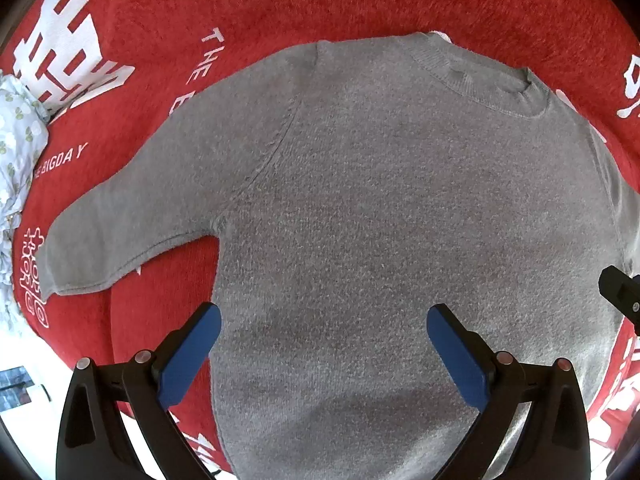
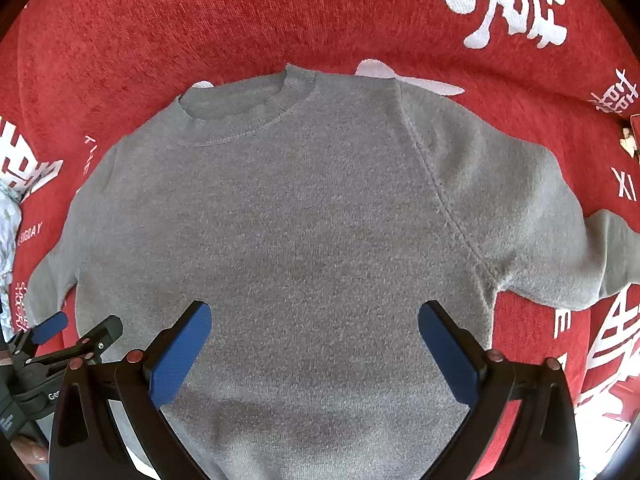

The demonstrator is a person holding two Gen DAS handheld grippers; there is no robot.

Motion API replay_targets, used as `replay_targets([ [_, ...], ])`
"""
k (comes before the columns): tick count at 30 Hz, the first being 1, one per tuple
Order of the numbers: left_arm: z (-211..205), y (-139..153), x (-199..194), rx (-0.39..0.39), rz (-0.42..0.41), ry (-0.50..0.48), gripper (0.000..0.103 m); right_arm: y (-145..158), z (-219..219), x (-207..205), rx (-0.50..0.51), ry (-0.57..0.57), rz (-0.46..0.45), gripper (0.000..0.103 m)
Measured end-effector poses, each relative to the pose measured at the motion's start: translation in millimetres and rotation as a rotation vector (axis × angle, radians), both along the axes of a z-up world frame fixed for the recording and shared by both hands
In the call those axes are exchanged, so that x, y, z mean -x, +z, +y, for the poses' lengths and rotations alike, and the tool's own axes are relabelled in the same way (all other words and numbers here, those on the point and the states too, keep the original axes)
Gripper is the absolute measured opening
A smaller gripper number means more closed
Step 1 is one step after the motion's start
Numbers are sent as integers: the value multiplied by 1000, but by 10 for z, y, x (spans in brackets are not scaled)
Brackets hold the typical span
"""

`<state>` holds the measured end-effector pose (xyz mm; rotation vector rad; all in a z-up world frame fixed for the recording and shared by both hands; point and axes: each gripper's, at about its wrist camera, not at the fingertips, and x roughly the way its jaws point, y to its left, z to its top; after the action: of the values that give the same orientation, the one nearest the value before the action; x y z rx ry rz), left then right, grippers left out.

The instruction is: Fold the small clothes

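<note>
Right, a grey sweater (image 1: 380, 208) is lying flat, front up, on a red blanket (image 1: 280, 4) printed with white characters and lettering. Its collar (image 1: 480, 84) is pointing away from both cameras and its hem is sitting nearest them.

Left gripper (image 1: 324, 350) is hovering over the lower body of the sweater, jaws standing wide apart with nothing between them; one blue pad (image 1: 190, 354) is sitting over the sweater's left edge, the other over the knit. The left sleeve (image 1: 132, 216) is stretching out over the blanket, cuff down by the white print. A pale floral cloth (image 1: 16, 152) is bunching at the far left edge of the blanket.

Over on the right wrist view, the right gripper (image 2: 314, 346) is also hanging above the lower body, jaws spread open and empty, both pads over grey knit. The right sleeve (image 2: 552, 232) is running out to the side, with a kink near its end. The left gripper is peeking in at the lower left, beside the sweater's edge.
</note>
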<state>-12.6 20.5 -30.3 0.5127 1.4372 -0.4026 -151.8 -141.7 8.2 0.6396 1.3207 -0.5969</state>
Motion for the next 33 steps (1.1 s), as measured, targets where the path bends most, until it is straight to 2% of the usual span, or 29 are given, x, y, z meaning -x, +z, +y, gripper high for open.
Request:
replay_targets([
  [33,10,13,9,0,1,2,103,32,24,41,-3,-1,-1,103],
])
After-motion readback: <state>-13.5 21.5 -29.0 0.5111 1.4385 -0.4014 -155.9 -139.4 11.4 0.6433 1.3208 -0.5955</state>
